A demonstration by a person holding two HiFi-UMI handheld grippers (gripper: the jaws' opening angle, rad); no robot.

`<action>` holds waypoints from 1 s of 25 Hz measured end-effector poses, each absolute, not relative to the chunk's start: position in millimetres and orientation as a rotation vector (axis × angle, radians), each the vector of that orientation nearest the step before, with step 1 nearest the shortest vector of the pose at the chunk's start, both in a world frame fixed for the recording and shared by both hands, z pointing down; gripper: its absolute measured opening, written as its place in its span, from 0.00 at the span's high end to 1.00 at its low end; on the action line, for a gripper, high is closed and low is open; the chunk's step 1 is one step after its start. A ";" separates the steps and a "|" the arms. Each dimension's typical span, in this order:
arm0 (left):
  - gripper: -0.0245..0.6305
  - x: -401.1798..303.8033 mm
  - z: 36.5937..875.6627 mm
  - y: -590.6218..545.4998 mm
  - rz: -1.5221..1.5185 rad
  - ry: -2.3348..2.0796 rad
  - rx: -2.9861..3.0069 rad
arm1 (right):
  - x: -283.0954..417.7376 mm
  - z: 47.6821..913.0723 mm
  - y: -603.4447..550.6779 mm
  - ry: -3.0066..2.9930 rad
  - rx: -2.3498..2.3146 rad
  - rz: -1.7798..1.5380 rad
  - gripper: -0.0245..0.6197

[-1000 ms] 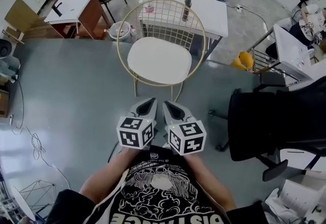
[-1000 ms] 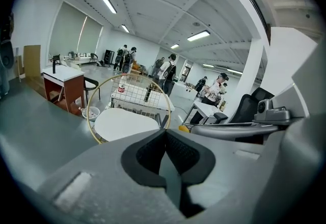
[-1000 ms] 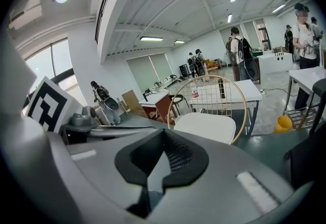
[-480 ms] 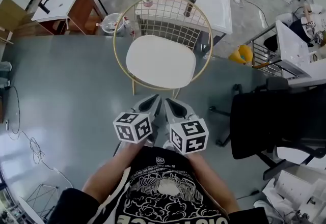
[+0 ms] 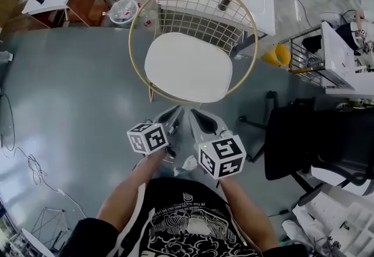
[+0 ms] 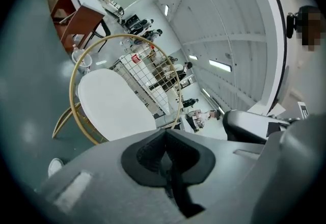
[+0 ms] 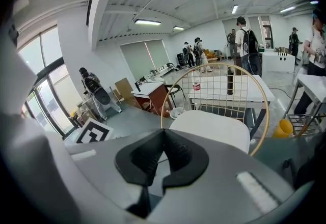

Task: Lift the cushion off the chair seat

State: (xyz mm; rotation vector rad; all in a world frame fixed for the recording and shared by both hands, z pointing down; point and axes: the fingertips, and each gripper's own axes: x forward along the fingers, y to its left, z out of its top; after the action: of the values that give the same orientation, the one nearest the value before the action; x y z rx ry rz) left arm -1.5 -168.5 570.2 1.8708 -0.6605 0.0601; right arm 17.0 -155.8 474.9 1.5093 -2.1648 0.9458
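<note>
Floor, smooth and grey, bears gold wire chair with cushion.

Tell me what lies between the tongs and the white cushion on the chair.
In the head view, only bare grey floor and the chair's gold rim separate the left tongs and right tongs from the cushion.

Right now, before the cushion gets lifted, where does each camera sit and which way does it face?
Head view: on the person's head, facing steeply down at the cushion on the chair; forearms, left gripper and right gripper show.
Left gripper view: on that gripper, looking along its shut jaws at the chair, tilted.
Right gripper view: on that gripper, looking along its shut jaws at the chair, upright.
Shared: all see the cushion; the right gripper view also catches the left gripper's marker cube.
</note>
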 end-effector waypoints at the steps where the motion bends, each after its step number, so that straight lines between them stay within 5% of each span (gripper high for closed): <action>1: 0.96 -2.3 577.2 -169.9 0.049 -0.655 1.851 | 15.9 477.1 -158.7 -2.168 1.504 0.948 0.96; 9: 0.96 9.5 633.2 -179.3 0.003 -0.610 1.714 | 32.3 494.0 -176.4 -2.127 1.517 0.970 0.96; 25: 0.63 14.9 729.2 -168.0 0.042 -0.444 1.494 | 49.1 541.6 -165.3 -1.956 1.591 1.106 0.96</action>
State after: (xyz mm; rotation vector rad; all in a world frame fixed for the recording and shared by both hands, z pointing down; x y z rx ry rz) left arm 14.9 -168.0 729.2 1.4938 -0.4443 0.0421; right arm 49.1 -165.3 541.6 1.5915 -1.9565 1.1061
